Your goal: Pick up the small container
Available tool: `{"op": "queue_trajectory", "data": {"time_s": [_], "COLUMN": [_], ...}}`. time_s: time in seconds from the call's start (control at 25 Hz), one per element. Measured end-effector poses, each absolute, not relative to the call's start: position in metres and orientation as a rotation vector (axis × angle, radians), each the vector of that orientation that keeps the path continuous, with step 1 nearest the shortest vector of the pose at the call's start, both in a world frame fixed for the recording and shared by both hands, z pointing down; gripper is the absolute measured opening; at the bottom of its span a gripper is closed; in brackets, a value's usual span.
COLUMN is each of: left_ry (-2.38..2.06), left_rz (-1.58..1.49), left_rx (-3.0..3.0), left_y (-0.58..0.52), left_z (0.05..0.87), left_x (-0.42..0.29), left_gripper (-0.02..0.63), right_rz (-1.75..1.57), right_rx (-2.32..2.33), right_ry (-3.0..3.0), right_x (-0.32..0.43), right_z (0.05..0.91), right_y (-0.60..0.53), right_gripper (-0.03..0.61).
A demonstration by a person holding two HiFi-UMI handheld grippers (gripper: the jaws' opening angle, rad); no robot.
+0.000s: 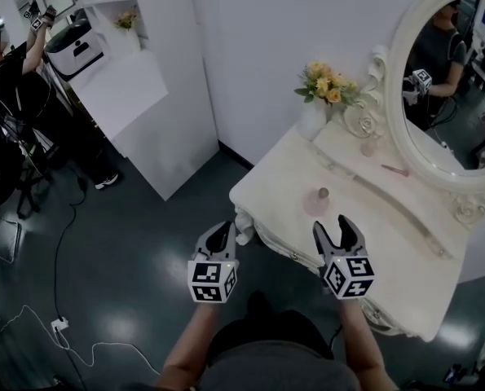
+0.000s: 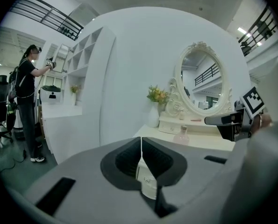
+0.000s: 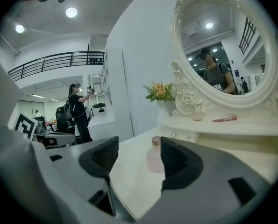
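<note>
A small pink bottle-shaped container (image 1: 316,203) stands near the front-left edge of the white dressing table (image 1: 405,267). My right gripper (image 1: 333,228) is open just short of it, over the table's edge. In the right gripper view the container (image 3: 153,157) shows ahead between the open jaws of the gripper (image 3: 139,156), partly hidden by the right-hand jaw. My left gripper (image 1: 222,233) hangs shut over the floor, left of the table. In the left gripper view, the shut gripper (image 2: 141,146) faces the table and the container (image 2: 181,135) stands beyond, to the right.
A white vase of yellow flowers (image 1: 326,88) and an oval mirror (image 1: 450,72) stand at the table's back. A tiny pink jar (image 1: 369,147) and a pink stick (image 1: 395,169) lie on the raised shelf. A person (image 1: 14,96) works at white shelves far left. A cable (image 1: 59,316) crosses the floor.
</note>
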State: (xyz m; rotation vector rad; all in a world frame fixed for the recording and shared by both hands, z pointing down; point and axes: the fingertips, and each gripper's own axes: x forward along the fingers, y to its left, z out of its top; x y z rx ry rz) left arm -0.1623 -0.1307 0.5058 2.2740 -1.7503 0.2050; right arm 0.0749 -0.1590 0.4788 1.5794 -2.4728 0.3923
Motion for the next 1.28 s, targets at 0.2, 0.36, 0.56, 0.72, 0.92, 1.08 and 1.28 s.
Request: {"op": "queue_trajectory", "data": {"time_s": [0.2,0.36,0.56,0.72,0.92,1.08,1.28], "left_ry": [-1.728,-1.714,-1.717,-1.726,-1.726,-1.72,-1.709], "left_rz": [0.217,0.227,0.24,0.255,0.263,0.271,0.285], "left_rx": [2.285,2.293,2.299,2.292,2.28,2.271,2.252], "left_y": [-0.141,-0.15,-0.166,-0.183,-0.205,-0.221,-0.235], "left_z": [0.507,0.508,0.509,0.508,0.511,0.515,0.522], "left_x": [-0.161,-0.157,-0.157,-0.157,-0.153,-0.149,-0.144], "left_gripper": [0.011,0.011,0.011,0.011,0.011,0.011,0.011], "right_rz": [0.396,0.389,0.398,0.411,0.446,0.459,0.479], "right_rx": [1.588,1.583,1.567,1.55,1.533,1.515,1.483], "right_ry": [-2.456,-2.452,-2.452,-2.453,-2.431,-2.421,-2.41], "right_x": [0.076,0.078,0.077,0.076,0.08,0.08,0.078], "right_z": [0.483,0.486,0.493,0.5,0.513,0.522,0.536], "right_y": [-0.168,-0.179,-0.196,-0.213,-0.233,-0.247,-0.258], "right_gripper": [0.279,0.279,0.278,0.278,0.278,0.277,0.275]}}
